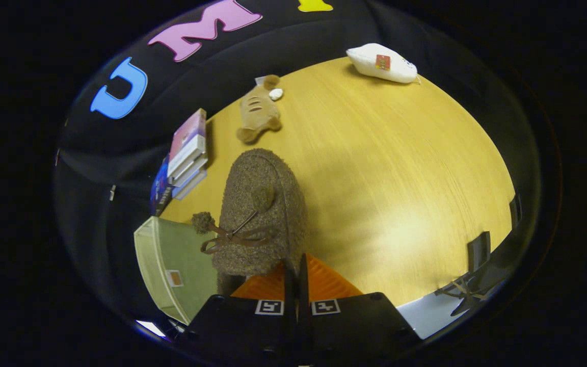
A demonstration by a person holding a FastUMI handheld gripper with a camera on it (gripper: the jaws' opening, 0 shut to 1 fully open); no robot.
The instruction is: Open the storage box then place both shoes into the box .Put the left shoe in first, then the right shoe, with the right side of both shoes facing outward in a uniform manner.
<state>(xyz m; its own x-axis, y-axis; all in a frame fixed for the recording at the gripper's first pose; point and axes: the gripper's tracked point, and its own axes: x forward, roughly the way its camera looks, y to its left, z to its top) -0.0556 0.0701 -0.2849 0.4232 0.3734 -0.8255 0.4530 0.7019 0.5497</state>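
A brown fuzzy shoe (260,214) with a bow and pom-poms hangs toe-forward just ahead of my fingers, lifted over the wooden table (400,178). My gripper (296,265) is shut on the shoe's heel rim, with the fingers pressed close together. The pale green storage box (171,265) stands to the left of the shoe and lower down, showing a flat face with a small label. I cannot tell from here whether the box is open. The shoe hides the near part of the box's right edge.
A stack of books (186,153) lies beyond the box at the table's left edge. A brown plush toy (258,114) lies farther on, and a white pouch (381,62) sits at the far side. A black stand (469,285) is off the table's near right corner.
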